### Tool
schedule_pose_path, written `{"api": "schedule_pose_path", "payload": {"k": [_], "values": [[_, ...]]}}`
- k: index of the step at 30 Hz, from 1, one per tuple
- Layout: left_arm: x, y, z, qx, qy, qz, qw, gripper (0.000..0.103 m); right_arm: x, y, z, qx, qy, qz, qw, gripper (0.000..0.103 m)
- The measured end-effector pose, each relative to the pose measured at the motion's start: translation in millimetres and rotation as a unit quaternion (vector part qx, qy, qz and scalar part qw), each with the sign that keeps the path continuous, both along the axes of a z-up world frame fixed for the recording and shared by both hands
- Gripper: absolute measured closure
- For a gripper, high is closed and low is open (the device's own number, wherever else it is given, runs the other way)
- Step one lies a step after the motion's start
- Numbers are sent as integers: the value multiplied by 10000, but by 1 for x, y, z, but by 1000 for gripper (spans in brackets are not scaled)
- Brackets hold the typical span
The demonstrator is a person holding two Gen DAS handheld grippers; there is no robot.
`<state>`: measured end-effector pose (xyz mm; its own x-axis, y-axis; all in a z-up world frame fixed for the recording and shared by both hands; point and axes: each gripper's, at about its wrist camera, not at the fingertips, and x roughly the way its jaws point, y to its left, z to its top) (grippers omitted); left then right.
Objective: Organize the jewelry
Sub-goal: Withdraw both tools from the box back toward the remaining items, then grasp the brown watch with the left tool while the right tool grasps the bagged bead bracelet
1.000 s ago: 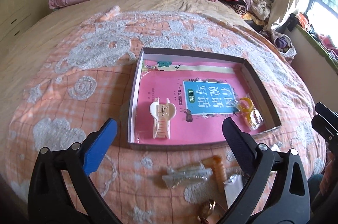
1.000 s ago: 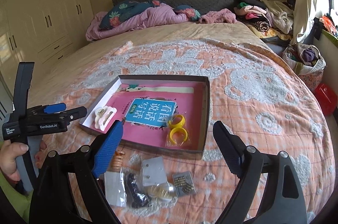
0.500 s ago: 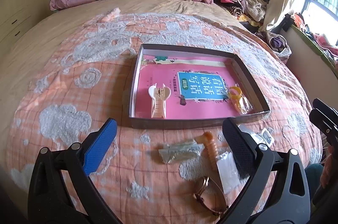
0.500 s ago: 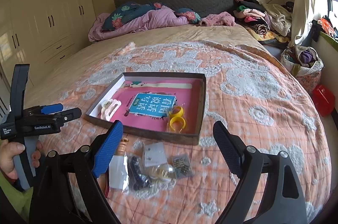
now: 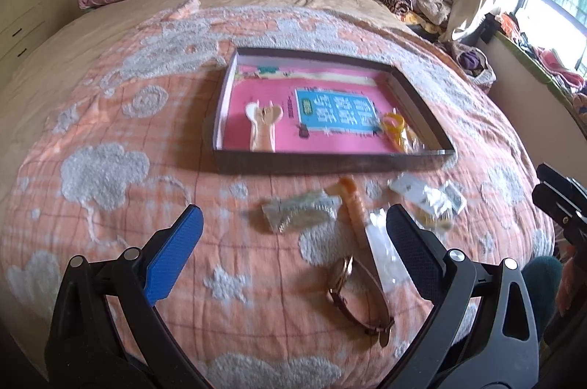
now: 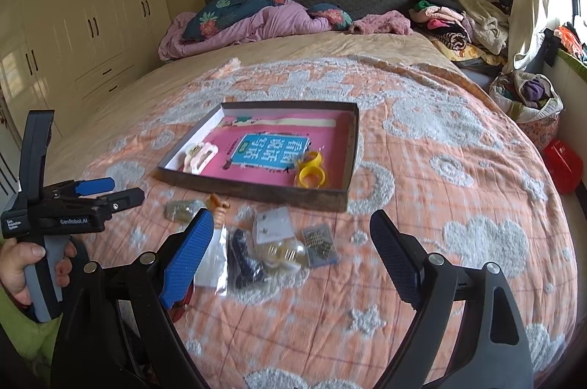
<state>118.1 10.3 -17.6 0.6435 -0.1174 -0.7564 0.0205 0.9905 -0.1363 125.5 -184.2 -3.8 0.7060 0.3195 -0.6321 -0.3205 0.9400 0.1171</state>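
Jewelry packets (image 6: 279, 242) loose on bedspread; both claws (image 5: 293, 235) (image 6: 290, 242) wide, empty.

Left hand-held gripper (image 5: 293, 235): black frame, fingers spread wide, blue pad (image 5: 174, 255) one side, dark pad the other, nothing between. Seen from the right wrist view as well (image 6: 106, 192), gripped at its grey handle by the left hand (image 6: 22, 269), thumb on top. Right hand-held gripper (image 6: 291, 257): fingers likewise wide apart, blue pad (image 6: 187, 258) on left, nothing held.

Both wrist views near, facing tray (image 5: 330, 165)
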Motion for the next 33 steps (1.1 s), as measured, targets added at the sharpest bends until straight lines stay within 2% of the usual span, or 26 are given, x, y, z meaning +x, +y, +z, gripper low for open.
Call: {"api": "schedule_pose_path", "payload": {"k": [8,12,16,19,22,24,25,28,30,33], "values": [[-14,-15,-28,67,331,-312,9989,10,-6,4,-18,39,318,191,9993,17],[-20,-22,-42,81,526,-474,9975,22,-6,6,-28,46,482,262,9985,21],[-21,-25,-53,-76,739,-558,9957,25,-6,9,-35,56,602,317,9977,24],[-21,-29,-61,-32,825,-605,9947,31,-6,12,-40,47,670,378,9970,25],[-19,-31,-68,-24,892,-611,9941,44,-5,16,-47,39,771,437,9961,28],[-17,-32,-72,7,937,-611,9937,59,-3,18,-52,40,858,484,9951,32],[-17,-32,-73,13,939,-622,9936,62,-1,19,-55,42,900,508,9946,34],[-15,-33,-76,70,896,-654,9938,76,4,26,-66,17,1062,595,9926,43],[-10,-34,-79,88,866,-647,9941,88,7,32,-75,-39,1152,675,9910,52],[-7,-33,-79,128,779,-651,9948,95,12,41,-87,-168,1217,747,9896,57]]}}
